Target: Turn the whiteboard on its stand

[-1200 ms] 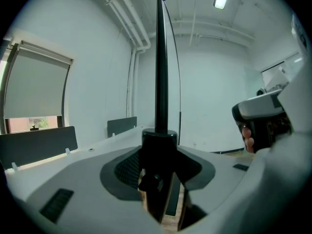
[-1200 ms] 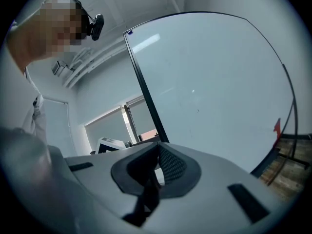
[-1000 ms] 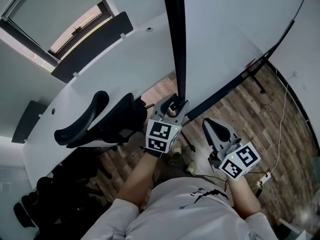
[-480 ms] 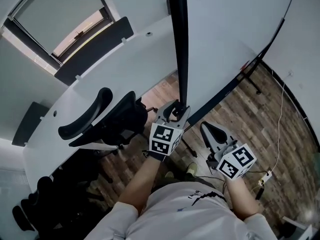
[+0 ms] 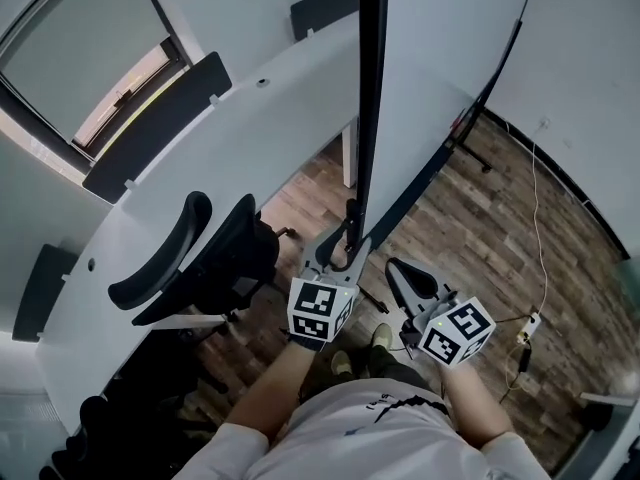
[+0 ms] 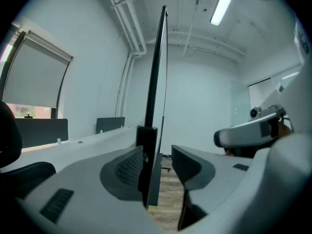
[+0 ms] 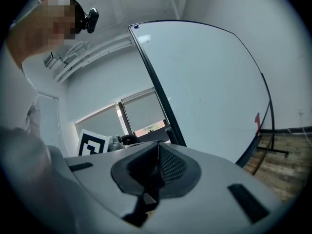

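Observation:
The whiteboard stands nearly edge-on in front of me, its black frame edge running down the middle of the head view. My left gripper straddles that edge low down. In the left gripper view the frame rises between the jaws of the left gripper; the left pad lies against it and a narrow gap shows beside the right pad. The right gripper hangs beside the board with its pads together, holding nothing, and faces the white surface.
The stand's black foot rests on the wooden floor at the right. A black office chair sits close at my left, against a long curved white desk. A white cable and power strip lie on the floor at the right.
The board's edge has swung from a slight lean to nearly upright in the head view. Both grippers have come lower and nearer to me, the left one still around the frame.

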